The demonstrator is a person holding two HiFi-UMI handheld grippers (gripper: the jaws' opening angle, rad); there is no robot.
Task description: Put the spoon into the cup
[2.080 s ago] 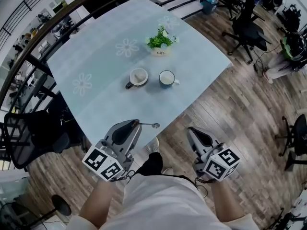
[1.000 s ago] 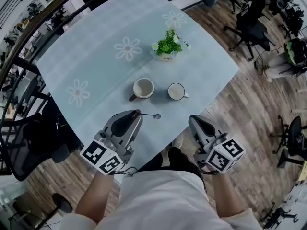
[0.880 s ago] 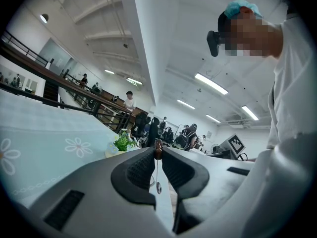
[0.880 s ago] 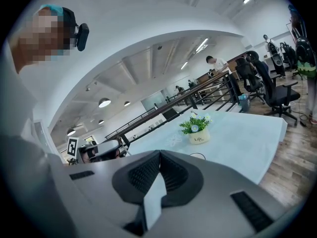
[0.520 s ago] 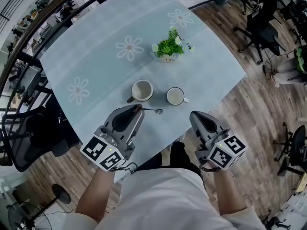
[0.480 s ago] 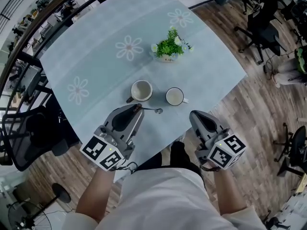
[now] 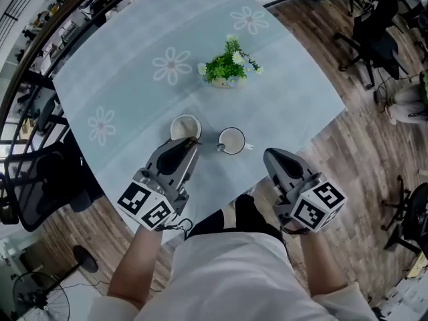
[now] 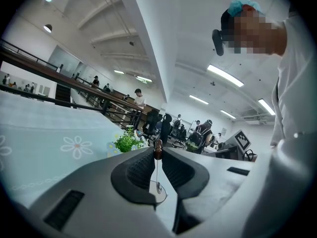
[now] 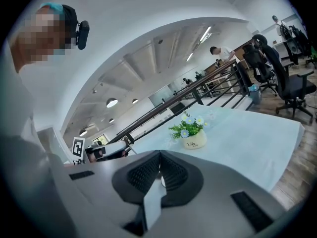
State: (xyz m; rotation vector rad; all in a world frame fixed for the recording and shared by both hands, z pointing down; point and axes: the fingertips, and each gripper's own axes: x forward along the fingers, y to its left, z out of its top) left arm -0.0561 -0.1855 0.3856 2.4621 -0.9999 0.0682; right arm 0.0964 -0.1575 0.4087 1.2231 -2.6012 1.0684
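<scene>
A metal spoon (image 7: 208,144) with a brown handle end sticks out to the right from my left gripper (image 7: 192,141), which is shut on that handle. The spoon's bowl sits at the left rim of a white cup (image 7: 233,141) with a small handle on its right. In the left gripper view the jaws (image 8: 158,150) pinch the handle, and the thin shaft (image 8: 158,175) hangs above the cup's rim (image 8: 158,196). A second cup (image 7: 184,126) shows just beyond the left gripper's tip. My right gripper (image 7: 267,154) hovers right of the cups, shut and empty (image 9: 159,154).
The pale blue table (image 7: 134,99) has printed daisies and a small potted plant (image 7: 224,67) behind the cups, also seen from the right gripper (image 9: 190,133). A black chair (image 7: 33,186) stands at the table's left. Office chairs (image 7: 378,32) stand on the wooden floor at the right.
Both grippers have moved forward over the table toward the cups. The spoon's bowl, earlier short of the cups, now reaches the right cup's rim. The left grip is unchanged.
</scene>
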